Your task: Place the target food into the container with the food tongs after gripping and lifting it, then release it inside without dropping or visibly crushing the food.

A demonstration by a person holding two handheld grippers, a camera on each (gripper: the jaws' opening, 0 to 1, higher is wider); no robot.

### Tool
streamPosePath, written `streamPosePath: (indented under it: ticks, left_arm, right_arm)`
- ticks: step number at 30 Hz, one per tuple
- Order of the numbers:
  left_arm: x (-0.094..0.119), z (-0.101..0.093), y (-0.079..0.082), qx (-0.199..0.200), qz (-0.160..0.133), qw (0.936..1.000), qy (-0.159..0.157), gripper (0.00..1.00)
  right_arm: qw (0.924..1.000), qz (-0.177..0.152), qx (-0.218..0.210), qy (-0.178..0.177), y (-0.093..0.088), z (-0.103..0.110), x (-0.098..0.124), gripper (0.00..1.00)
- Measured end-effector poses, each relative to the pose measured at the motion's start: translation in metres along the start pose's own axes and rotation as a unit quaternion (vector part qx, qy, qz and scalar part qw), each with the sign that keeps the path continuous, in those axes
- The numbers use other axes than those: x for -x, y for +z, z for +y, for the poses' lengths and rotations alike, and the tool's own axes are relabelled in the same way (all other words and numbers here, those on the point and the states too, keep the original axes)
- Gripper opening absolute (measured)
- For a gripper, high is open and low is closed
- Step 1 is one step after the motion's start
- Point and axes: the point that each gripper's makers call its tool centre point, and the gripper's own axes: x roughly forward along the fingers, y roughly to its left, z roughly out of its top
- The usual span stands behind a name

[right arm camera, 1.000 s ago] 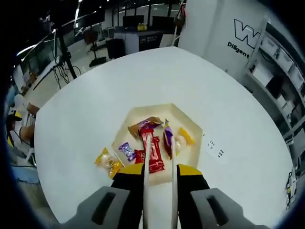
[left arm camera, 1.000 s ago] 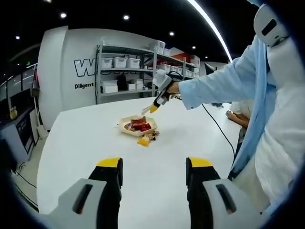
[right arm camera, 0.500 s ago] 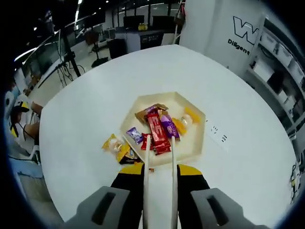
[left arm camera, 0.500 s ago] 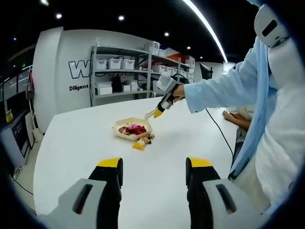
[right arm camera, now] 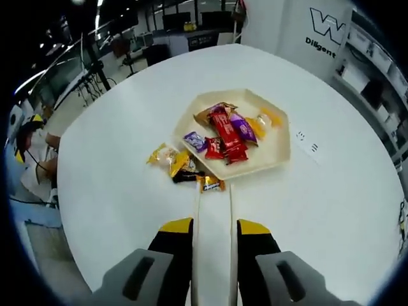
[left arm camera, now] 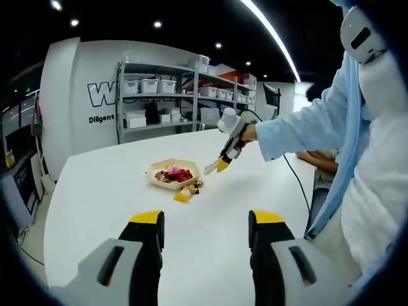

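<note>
Left gripper view: the left gripper [left arm camera: 205, 237] hung over the near part of the white desk [left arm camera: 95, 204], its 2 yellow-tipped jaws spread wide with nothing between them. Toward the middle of the desk lay a cream hexagonal tray [left arm camera: 171, 174] holding wrapped snacks, and a few loose wrapped snacks [left arm camera: 187, 191] lay on the desk against the tray's near rim. The right gripper [left arm camera: 218, 166] hovered just to the right of the tray, held by a person in a pale blue sleeve [left arm camera: 299, 127], with the white food tongs [left arm camera: 211, 168] projecting from its jaws toward the tray. Shelving with white bins [left arm camera: 167, 95] stood beyond the far edge of the desk.

Right gripper view: the right gripper [right arm camera: 214, 227] was closed on the food tongs [right arm camera: 213, 210], whose 2 white arms ran forward side by side, a narrow gap between them. Their tips [right arm camera: 213, 188] stood apart, empty, just short of an orange-and-dark wrapped snack [right arm camera: 211, 184] lying on the desk beside the tray's near rim. Further yellow and dark wrapped snacks [right arm camera: 172, 162] lay on the desk to its left. The tray [right arm camera: 277, 150] held red, purple, brown and yellow wrapped snacks [right arm camera: 228, 131]. A small white label [right arm camera: 308, 143] lay on the desk beyond the tray's right side.
</note>
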Motion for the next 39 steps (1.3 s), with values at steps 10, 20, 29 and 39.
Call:
streamPosePath:
  ticks: [10, 20, 29, 39]
  left_arm:
    - [0.001, -0.004, -0.001, 0.000, 0.000, 1.0000, -0.002, 0.51]
    - [0.015, -0.001, -0.007, 0.005, 0.006, 0.9999, 0.012, 0.51]
    - [0.019, 0.001, -0.008, 0.006, 0.009, 0.9998, 0.017, 0.51]
    - [0.017, 0.001, -0.008, 0.006, 0.012, 0.9998, 0.014, 0.51]
  right_arm:
    - [0.9999, 0.014, -0.008, 0.002, -0.007, 0.005, -0.017, 0.18]
    - [0.9994, 0.019, -0.029, 0.004, 0.000, 0.007, -0.032, 0.19]
    - [0.9986, 0.033, -0.039, 0.009, 0.000, 0.009, -0.041, 0.19]
    - [0.9977, 0.064, -0.023, 0.006, -0.014, 0.010, -0.049, 0.15]
